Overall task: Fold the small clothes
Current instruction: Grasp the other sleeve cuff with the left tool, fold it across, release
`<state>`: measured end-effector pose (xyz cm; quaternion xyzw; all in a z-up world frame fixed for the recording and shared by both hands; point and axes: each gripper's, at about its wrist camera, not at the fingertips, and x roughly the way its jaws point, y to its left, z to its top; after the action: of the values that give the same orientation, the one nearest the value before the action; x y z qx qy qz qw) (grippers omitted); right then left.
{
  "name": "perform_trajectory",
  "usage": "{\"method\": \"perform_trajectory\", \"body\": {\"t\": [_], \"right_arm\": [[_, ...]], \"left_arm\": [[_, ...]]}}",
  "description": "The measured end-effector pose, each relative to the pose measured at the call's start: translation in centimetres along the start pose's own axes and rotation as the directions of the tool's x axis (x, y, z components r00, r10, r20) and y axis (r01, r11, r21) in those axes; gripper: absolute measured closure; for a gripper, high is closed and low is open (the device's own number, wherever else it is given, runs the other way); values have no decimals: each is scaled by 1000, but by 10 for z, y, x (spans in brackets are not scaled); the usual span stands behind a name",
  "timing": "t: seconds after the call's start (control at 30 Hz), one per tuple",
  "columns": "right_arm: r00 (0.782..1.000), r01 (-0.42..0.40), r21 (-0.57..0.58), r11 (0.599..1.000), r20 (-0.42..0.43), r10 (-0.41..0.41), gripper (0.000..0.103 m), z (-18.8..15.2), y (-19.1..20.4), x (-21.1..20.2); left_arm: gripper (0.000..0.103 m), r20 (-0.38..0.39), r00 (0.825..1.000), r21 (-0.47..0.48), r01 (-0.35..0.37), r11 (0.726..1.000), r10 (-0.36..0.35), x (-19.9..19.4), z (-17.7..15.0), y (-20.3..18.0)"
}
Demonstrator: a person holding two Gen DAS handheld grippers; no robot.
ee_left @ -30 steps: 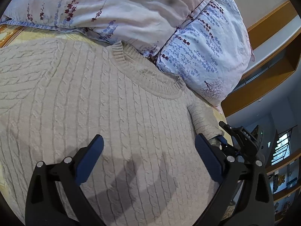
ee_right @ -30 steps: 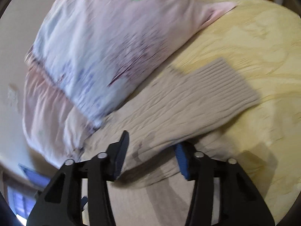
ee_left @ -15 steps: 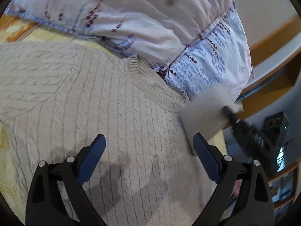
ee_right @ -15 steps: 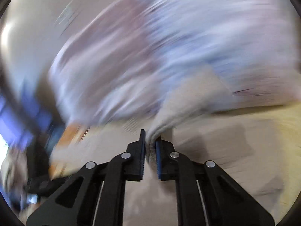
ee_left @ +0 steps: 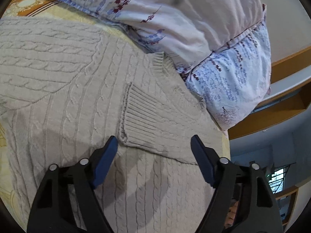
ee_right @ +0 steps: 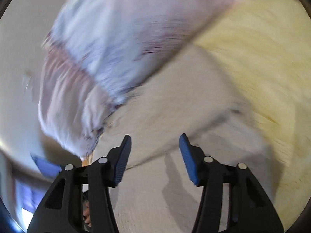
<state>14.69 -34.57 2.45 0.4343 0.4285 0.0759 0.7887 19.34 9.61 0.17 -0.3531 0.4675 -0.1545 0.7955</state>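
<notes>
Both hand-held grippers hang over the bed with their blue pads spread wide and nothing between them. Seen by its own camera, the left gripper [ee_left: 153, 155] sits just above the beige cable-knit sweater [ee_left: 64, 89], which lies flat on the pale yellow quilted bedspread [ee_left: 64, 12]. One sleeve is folded in across the chest, so its ribbed cuff [ee_left: 140, 120] rests on top of the sweater's body, right in front of the left gripper's pads. That sleeve probably lies there because a sweater folds into a neat shape only once its arms are tucked in.

The sweater's ribbed round neck [ee_left: 158, 62] points up at the floral pink and blue pillows [ee_left: 194, 29], and its edge seems to touch them. The clothing likely sits this high on the bed so its whole body can lie smooth.

From its own view, the right gripper [ee_right: 155, 155] is also spread apart, over the sweater's side near the pillows. That picture is very blurry (the gripper looks to be moving fast), so small things there cannot be made out.

The other sleeve looks stretched out at the far left of the left view, not folded in. So the job seems to be in its early part. A good next step would be to bring that sleeve in too, gripping it near the cuff so the thick, floppy knit does not bunch up.
</notes>
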Motion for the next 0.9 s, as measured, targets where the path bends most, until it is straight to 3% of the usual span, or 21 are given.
{"method": "perform_trajectory", "body": {"t": [0.13,0.37,0.47,0.53,0.6,0.77,0.9], "right_arm": [[1000,15,114,993,-8,-14,53,2,-34,10],[993,0,139,990,115,-16,59,13,-40,15],[990,10,137,991,136,-29,66,15,-43,18],[989,23,128,992,142,-41,72,15,-44,19],[987,30,118,993,151,-48,90,16,-43,18],[976,-8,62,998,216,-6,94,11,-33,-1],[973,95,50,994,205,-104,94,5,-36,1]], "left_arm": [[32,2,1000,8,-22,1000,22,4,6,-2],[43,8,998,27,-58,998,58,16,24,-4],[56,-9,998,46,-67,997,67,27,32,-8],[81,-21,997,62,-76,995,77,34,36,-10],[97,-52,997,67,-59,996,62,42,40,-10],[98,28,998,162,-61,985,58,28,50,-28],[98,65,985,200,-170,965,160,29,54,-25]]}}
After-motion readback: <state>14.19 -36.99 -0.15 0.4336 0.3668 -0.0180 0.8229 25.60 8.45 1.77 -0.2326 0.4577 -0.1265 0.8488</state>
